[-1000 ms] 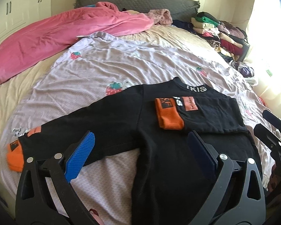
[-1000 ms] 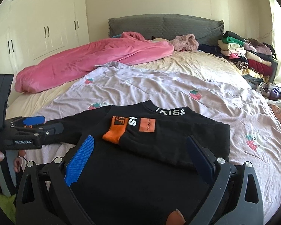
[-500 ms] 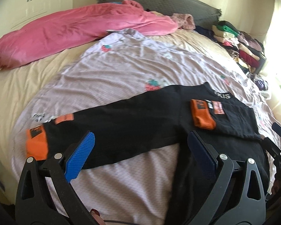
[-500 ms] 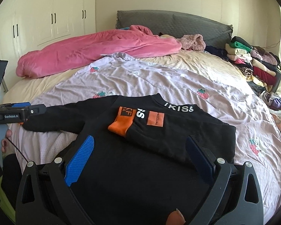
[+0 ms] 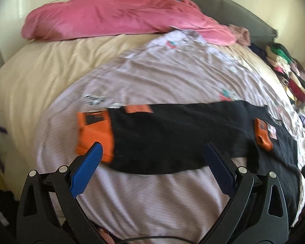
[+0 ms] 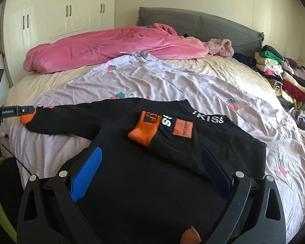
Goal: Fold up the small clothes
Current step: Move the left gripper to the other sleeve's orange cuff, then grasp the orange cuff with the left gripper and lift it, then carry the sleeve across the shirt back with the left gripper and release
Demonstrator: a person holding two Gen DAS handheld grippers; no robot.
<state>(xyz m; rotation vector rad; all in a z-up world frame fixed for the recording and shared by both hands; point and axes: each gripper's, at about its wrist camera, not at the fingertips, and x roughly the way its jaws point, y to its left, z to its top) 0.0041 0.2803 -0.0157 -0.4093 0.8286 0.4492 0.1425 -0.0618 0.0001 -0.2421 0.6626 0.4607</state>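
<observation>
A small black sweater (image 6: 144, 172) with orange cuffs lies flat on the lilac strawberry sheet (image 6: 172, 85). Its right sleeve is folded across the chest, orange cuff (image 6: 146, 130) uppermost. Its left sleeve (image 5: 172, 138) stretches out straight, ending in an orange cuff (image 5: 94, 134). My left gripper (image 5: 152, 168) is open, just in front of that sleeve, its blue left finger near the cuff. In the right wrist view it shows at the far left (image 6: 12, 110), by the cuff. My right gripper (image 6: 150, 172) is open over the sweater's body.
A pink duvet (image 6: 111, 46) lies across the far side of the bed. A stack of folded clothes (image 6: 282, 75) sits at the right edge. The grey headboard (image 6: 193, 24) and white wardrobes (image 6: 71, 16) stand behind.
My left gripper has swung left along the outstretched sleeve to its orange cuff. My right gripper has stayed open over the sweater's body.
</observation>
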